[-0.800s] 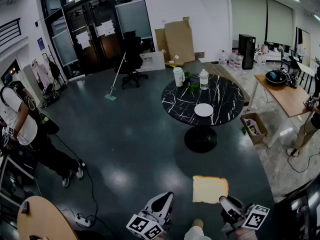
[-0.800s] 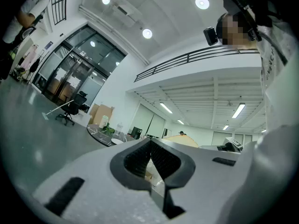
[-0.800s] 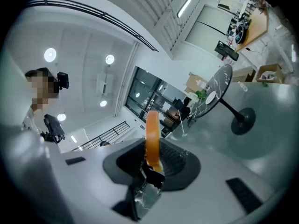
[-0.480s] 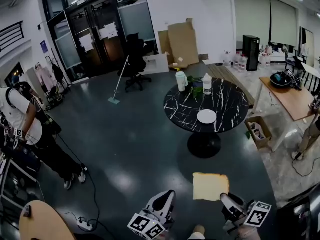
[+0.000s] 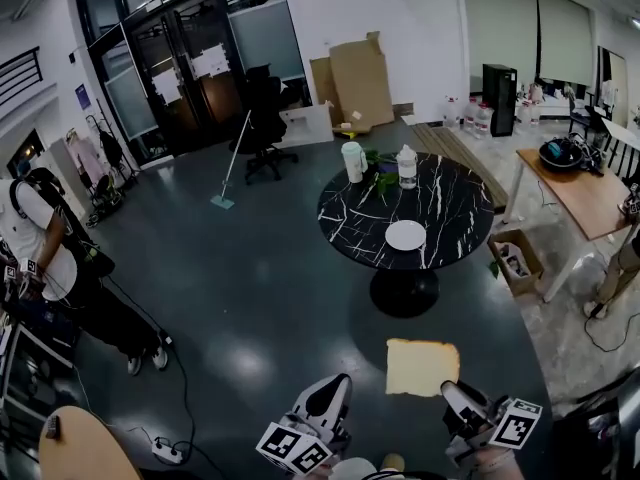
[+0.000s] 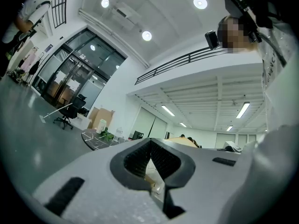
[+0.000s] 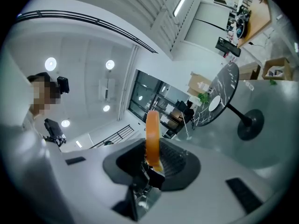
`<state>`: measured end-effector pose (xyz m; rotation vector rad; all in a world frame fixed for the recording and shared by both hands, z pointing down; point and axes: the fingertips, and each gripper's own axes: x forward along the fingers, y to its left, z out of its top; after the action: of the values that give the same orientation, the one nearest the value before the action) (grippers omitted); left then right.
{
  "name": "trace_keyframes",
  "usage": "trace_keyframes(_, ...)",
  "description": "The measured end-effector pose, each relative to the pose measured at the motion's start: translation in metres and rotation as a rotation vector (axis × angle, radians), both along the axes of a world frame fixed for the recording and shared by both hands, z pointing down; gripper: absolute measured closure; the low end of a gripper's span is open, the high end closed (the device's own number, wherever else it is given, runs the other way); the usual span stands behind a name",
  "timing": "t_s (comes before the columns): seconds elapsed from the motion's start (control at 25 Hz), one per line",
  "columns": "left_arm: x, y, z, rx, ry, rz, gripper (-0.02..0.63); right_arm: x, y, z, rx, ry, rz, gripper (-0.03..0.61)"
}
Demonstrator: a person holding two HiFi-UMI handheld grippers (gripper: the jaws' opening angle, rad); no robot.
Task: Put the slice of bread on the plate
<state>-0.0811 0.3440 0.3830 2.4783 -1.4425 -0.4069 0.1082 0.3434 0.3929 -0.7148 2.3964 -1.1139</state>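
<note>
Bread slice (image 5: pixel 422 367) | being clamped by one edge in right gripper (image 5: pixel 452 398) jaws, hanging over floor (image 5: pixel 250 288) | left gripper (image 5: pixel 330 393) jaws sitting closed, empty | plate (image 5: pixel 405 234) lying on round surface (image 5: pixel 350 218), well apart

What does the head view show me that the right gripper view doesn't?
Head view only: the bread's broad flat face, and the left tongs beside it, holding nothing. Right gripper view only: the bread edge-on, clamped between the pads of the right tongs. Both: the bread, the round table ahead, and the bare plate on it.
</note>
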Motion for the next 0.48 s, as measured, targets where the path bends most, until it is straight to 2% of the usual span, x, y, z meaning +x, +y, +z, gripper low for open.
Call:
trace_keyframes(0.2, 0.006, -0.005, 0.0, -0.009, -0.021, 0.014, 0.606, 0.009, -0.004, -0.001, 0.006, -0.019, 0.016, 0.494)
trace_keyframes(0.48, 0.019, -0.026, 0.01, -0.026, -0.019, 0.041, 0.606, 0.019, -0.016, 0.014, -0.037, -0.028, 0.037, 0.494)
